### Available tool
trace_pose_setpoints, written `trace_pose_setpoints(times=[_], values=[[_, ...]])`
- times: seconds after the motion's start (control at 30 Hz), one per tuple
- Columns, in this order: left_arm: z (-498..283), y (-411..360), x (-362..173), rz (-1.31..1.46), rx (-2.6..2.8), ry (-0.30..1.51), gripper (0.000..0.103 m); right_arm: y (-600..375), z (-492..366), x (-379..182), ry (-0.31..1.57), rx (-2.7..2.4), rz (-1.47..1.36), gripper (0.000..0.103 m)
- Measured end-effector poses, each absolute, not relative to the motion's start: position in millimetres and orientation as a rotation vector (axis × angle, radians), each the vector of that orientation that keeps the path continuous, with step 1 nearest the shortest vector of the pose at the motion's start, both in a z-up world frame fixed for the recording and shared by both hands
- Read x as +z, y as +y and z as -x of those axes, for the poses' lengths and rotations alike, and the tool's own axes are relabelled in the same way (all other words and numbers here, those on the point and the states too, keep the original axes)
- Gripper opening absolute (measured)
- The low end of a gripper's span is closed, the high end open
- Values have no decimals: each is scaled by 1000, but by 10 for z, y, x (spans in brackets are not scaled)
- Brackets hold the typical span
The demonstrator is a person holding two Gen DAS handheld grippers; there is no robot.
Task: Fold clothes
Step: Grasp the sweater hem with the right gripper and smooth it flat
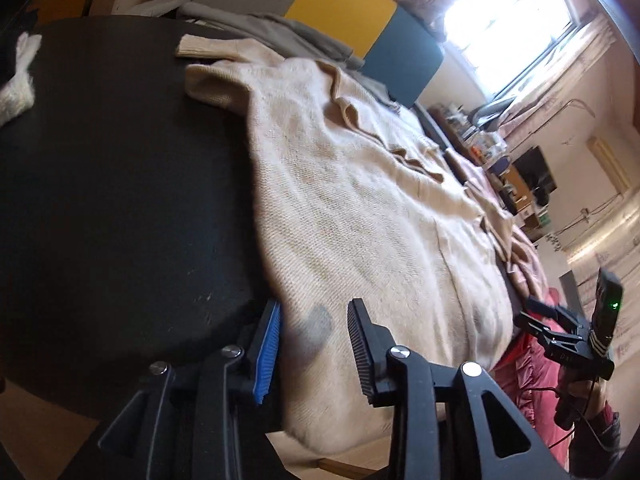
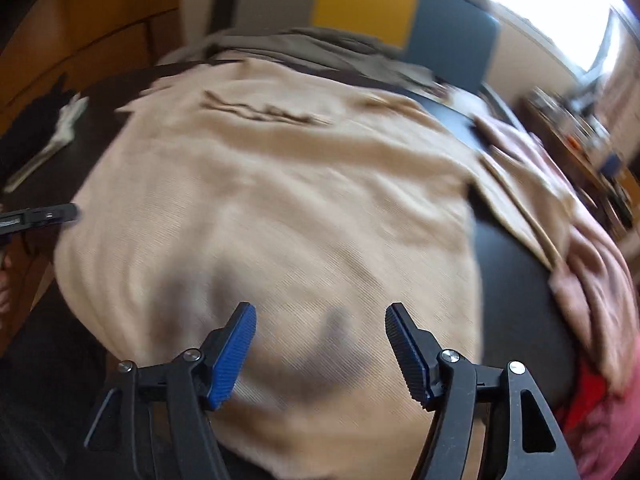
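A cream knit sweater (image 1: 360, 200) lies spread flat on a dark round table (image 1: 112, 200), its hem hanging over the near edge. My left gripper (image 1: 314, 324) stands open over the hem's left corner, with nothing between its fingers. In the right wrist view the same sweater (image 2: 280, 208) fills the middle, blurred by motion. My right gripper (image 2: 320, 328) is open just above the lower hem. The right gripper (image 1: 560, 332) also shows at the left wrist view's right edge, and the left gripper's tip (image 2: 44, 214) at the right wrist view's left edge.
A pink garment (image 2: 588, 248) and a red one (image 1: 532, 380) lie right of the sweater. Grey clothes (image 1: 272, 28) are heaped at the table's far side before yellow (image 1: 340, 4) and blue (image 1: 404, 60) chair backs. A white sock (image 1: 16, 80) lies far left.
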State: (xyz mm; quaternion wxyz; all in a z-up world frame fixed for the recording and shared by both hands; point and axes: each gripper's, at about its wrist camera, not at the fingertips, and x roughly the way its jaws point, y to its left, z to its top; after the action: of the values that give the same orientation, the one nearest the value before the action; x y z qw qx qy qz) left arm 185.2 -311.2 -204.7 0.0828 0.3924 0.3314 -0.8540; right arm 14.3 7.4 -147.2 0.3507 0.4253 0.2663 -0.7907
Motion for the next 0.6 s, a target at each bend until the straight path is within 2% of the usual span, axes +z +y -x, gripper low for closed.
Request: trace_pose_setpoints(times=[0.03,0.1,0.23,0.3,0.37,0.4,0.43,0.5,0.6], values=[[-1805,-3102,-2031,-1190,-2549,961,16,-109,-168,-1505,699,-2016,-1081,68],[-1725,-3163,-2040,-1200,-2541,1049,6,-475,-218,-1572,716,-1953,-1040,68],[-1604,-3383,-1908,-1091,-2565,1287,6,-1076,-209,-1837,811,-1883,-1047,71],[-1505,-3514,-1722,-1014,-2594,1303,6,-1203,-131,-1879,847,-1938,-1013,75],[-1348,-3641,-1626,-991,-2590,1270,6,-1269,97,-1912,798,-1966,-1063,82],[-1255,-3724,-1638,-997,-2556,1261,6,-1291,214,-1925,768,-1982,-1085,90],[-1161,-3807,-1649,-1004,-2522,1252,9,-1311,301,-1946,751,-1991,-1093,97],[-1022,-3967,-1759,-1073,-2418,1304,19,-1325,370,-1967,733,-2008,-1086,103],[-1115,-4031,-1829,-1059,-2426,1340,22,-1321,389,-1985,718,-2028,-1064,103]])
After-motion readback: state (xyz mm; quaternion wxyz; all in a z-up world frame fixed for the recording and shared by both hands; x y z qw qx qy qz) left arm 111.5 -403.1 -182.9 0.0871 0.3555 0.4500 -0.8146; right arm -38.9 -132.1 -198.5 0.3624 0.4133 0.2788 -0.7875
